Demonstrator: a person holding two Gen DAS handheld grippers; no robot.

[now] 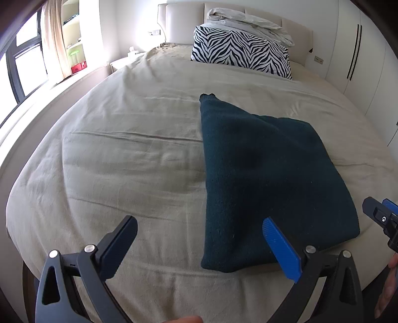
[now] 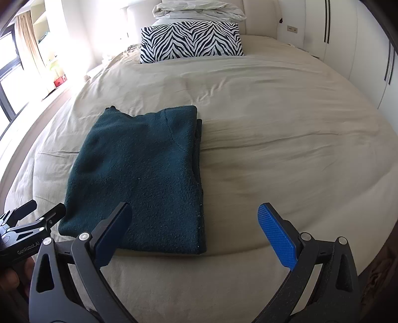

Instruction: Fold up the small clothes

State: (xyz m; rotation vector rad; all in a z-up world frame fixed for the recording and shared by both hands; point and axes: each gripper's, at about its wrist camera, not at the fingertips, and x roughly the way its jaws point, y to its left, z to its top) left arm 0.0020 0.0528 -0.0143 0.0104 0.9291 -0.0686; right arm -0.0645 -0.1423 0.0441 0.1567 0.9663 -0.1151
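Observation:
A dark teal knitted garment lies folded into a long rectangle on the beige bed; it also shows in the right wrist view. My left gripper is open and empty, hovering just in front of the garment's near left corner. My right gripper is open and empty, above the garment's near right corner. The right gripper also appears at the right edge of the left wrist view, and the left gripper at the left edge of the right wrist view.
The beige bedcover spreads wide around the garment. A zebra-print pillow and a crumpled white duvet sit at the headboard. White wardrobes stand on the right, a window on the left.

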